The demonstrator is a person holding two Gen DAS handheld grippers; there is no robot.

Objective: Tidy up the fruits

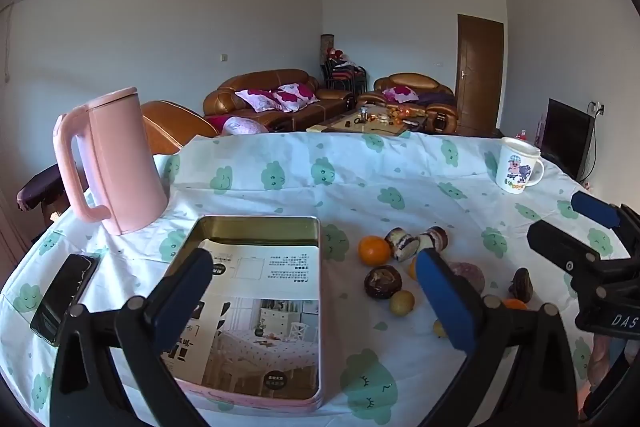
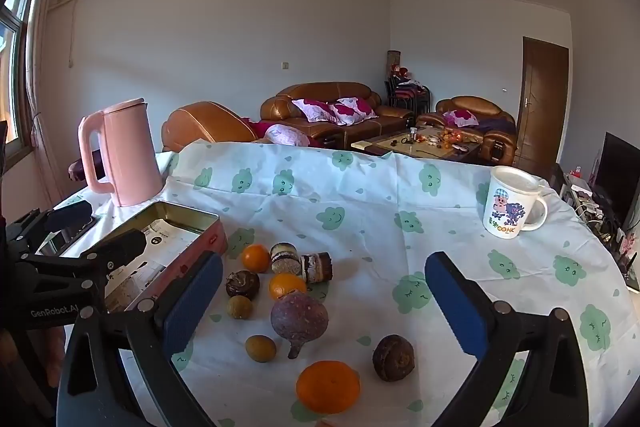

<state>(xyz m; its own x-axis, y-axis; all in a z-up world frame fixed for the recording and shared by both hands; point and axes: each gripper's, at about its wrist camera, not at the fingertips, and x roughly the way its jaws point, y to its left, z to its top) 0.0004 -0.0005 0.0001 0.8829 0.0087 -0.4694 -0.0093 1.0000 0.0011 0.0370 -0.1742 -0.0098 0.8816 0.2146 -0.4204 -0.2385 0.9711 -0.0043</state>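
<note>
Several fruits lie loose on the cloud-print cloth: oranges (image 2: pixel 328 385) (image 2: pixel 256 257), a purple fruit (image 2: pixel 299 319), brown round fruits (image 2: pixel 393 357) (image 2: pixel 242 283) and small yellowish ones (image 2: pixel 260 348). Two cake rolls (image 2: pixel 317 267) lie among them. An open pink tin box (image 1: pixel 260 223) with a printed leaflet inside sits to their left. My left gripper (image 1: pixel 314 255) hovers open over the tin's right side, empty. My right gripper (image 2: pixel 324 267) is open above the fruits, holding nothing. Each gripper also shows in the other's view: right gripper (image 1: pixel 572 227), left gripper (image 2: pixel 96 231).
A pink kettle (image 1: pixel 116 163) stands at the back left of the table. A white cartoon mug (image 2: pixel 510 203) stands at the back right. A black phone (image 1: pixel 64 299) lies left of the tin near the table edge. Sofas and a coffee table are beyond.
</note>
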